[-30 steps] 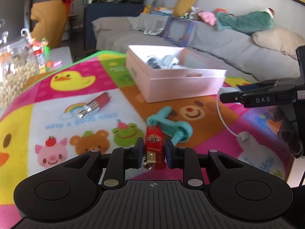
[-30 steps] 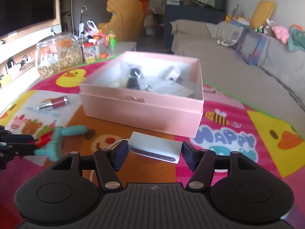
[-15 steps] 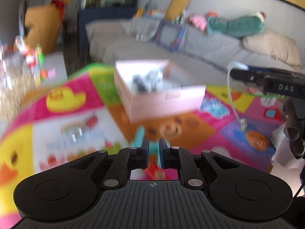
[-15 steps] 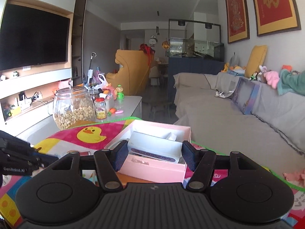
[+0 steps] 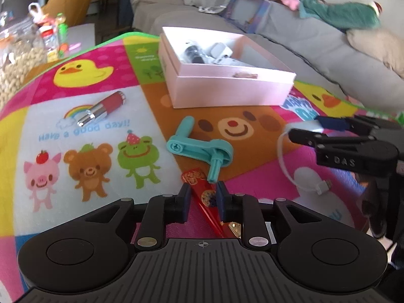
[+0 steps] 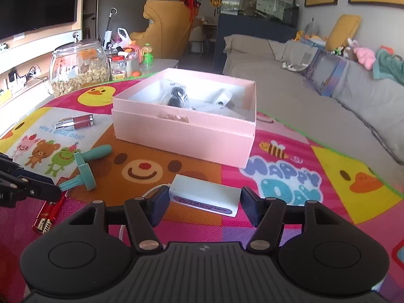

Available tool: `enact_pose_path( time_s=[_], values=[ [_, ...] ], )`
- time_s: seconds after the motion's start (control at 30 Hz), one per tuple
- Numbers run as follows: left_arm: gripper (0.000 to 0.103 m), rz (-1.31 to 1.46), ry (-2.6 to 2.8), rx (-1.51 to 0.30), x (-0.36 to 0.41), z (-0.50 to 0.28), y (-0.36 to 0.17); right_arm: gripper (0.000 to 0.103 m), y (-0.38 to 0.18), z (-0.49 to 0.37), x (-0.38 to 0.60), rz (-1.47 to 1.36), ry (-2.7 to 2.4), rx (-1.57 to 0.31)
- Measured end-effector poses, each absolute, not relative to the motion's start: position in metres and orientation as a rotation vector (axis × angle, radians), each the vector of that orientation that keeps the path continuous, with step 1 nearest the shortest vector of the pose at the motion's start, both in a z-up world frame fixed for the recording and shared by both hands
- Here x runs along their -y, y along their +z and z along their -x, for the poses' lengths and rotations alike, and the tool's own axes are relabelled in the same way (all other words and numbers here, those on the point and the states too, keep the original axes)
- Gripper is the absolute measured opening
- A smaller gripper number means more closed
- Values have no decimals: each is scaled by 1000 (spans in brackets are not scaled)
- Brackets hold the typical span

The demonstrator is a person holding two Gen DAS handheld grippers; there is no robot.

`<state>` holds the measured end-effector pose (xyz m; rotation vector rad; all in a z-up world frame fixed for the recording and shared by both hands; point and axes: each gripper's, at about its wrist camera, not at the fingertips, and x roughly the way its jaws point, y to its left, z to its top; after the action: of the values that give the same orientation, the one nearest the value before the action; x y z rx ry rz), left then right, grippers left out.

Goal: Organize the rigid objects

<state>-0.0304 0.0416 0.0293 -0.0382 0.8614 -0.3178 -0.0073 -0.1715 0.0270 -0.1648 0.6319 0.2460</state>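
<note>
My left gripper point(image 5: 203, 197) is low over the play mat, its jaws opening. A red lighter point(image 5: 192, 178) lies slanted on the mat between them, and a gap shows beside the left pad. Just beyond it is a teal crank handle point(image 5: 199, 149). A red and silver lipstick point(image 5: 103, 108) lies further left. My right gripper point(image 6: 204, 202) is shut on a white adapter point(image 6: 202, 197), low in front of the open pink box point(image 6: 181, 136). The adapter's white cable point(image 5: 282, 156) dangles down to the mat. The box holds a few small dark and white items.
A glass jar of nuts point(image 6: 78, 73) and small bottles point(image 6: 118, 68) stand past the mat's far left edge. A grey sofa point(image 6: 303, 96) runs along the right behind the box. The mat's green border point(image 6: 353, 166) marks its right edge.
The left gripper lifted away shut and empty, then came back down over the lighter, which now lies slanted. The right gripper rose with the adapter and sank back in front of the box.
</note>
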Motion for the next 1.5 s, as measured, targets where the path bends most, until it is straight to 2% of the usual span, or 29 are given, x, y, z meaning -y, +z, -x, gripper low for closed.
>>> enact_pose_path(
  time_s=[0.3, 0.5, 0.73, 0.97, 1.33, 1.47, 1.5],
  values=[
    [26, -84, -344, -856, -32, 48, 32, 73, 46, 15, 162, 142, 318, -580],
    [25, -85, -370, -857, -21, 50, 34, 73, 50, -2, 125, 29, 527, -676],
    [31, -130, -363, -860, -12, 48, 31, 73, 24, -18, 84, 154, 542, -773],
    [33, -118, -368, -864, -16, 46, 30, 73, 21, -17, 109, 322, 278, -652],
    [37, -166, -312, -873, -28, 45, 28, 74, 32, -4, 118, 183, 503, -650],
    [37, -171, -270, -871, -47, 48, 27, 78, 32, -5, 110, 207, 555, -642],
    [34, -162, -256, -871, -53, 48, 27, 78, 32, -6, 108, 216, 560, -642]
  ],
)
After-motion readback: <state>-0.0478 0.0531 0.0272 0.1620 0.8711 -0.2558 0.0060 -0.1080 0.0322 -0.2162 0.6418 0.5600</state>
